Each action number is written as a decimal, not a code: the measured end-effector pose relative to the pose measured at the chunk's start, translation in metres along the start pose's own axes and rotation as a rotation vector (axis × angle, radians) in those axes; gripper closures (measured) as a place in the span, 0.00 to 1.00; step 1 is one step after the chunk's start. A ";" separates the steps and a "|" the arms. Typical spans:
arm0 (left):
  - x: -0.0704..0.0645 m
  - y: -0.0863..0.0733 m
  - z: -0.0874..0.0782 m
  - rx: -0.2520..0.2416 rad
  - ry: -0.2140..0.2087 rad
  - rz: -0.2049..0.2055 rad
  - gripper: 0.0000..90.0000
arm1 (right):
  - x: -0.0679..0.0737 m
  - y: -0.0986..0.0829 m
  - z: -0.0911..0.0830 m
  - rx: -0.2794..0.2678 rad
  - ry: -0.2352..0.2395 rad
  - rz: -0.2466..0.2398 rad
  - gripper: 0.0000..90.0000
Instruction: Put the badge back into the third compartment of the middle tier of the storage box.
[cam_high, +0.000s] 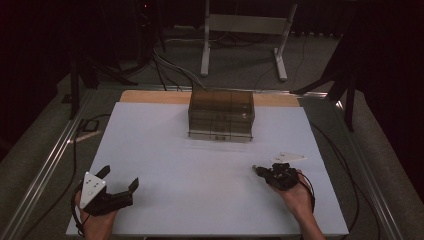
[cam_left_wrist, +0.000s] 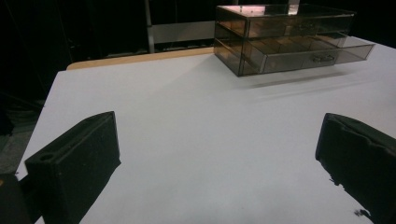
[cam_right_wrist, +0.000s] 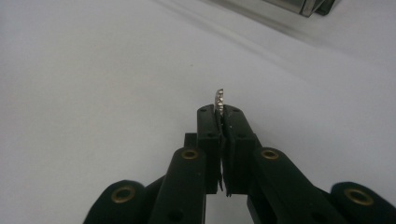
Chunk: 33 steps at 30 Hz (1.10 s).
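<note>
A thin silver piece (cam_right_wrist: 218, 100) is pinched edge-on by the right gripper (cam_right_wrist: 223, 114); it could slip out if tilted. The left gripper (cam_left_wrist: 210, 154) is held wide apart, empty, well short of the drawer box (cam_left_wrist: 285, 37).

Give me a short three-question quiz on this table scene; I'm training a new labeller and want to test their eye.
1. True or false: the left hand-held gripper is shut on something.
2. What does the right hand-held gripper hold?
A. a thin silvery piece sticking up between its closed jaws
B. a pencil
C. nothing
3. Fill in: the see-through drawer box stands at the ___ edge of the white table, seen from the person's side.

Key
1. False: its jaws stand wide apart over the bare table.
2. A
3. far
</note>
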<state>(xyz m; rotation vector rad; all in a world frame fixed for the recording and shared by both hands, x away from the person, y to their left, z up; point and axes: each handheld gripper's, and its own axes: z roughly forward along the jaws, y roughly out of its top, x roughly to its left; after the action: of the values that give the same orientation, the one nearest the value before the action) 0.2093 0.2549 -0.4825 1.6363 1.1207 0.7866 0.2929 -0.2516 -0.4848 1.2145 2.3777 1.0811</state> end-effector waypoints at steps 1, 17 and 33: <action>0.000 0.000 0.000 0.001 -0.001 0.000 0.01 | 0.000 0.001 -0.001 -0.003 0.001 0.002 0.98; 0.001 0.000 0.000 0.010 -0.001 -0.012 0.01 | 0.000 0.014 -0.010 -0.061 0.006 0.013 0.98; 0.001 0.000 0.001 0.012 0.004 -0.011 0.01 | -0.001 0.024 -0.013 -0.116 -0.003 0.044 0.98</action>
<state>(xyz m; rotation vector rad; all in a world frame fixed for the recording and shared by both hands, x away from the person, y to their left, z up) 0.2101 0.2554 -0.4828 1.6380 1.1378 0.7774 0.3004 -0.2501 -0.4584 1.2326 2.2609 1.2115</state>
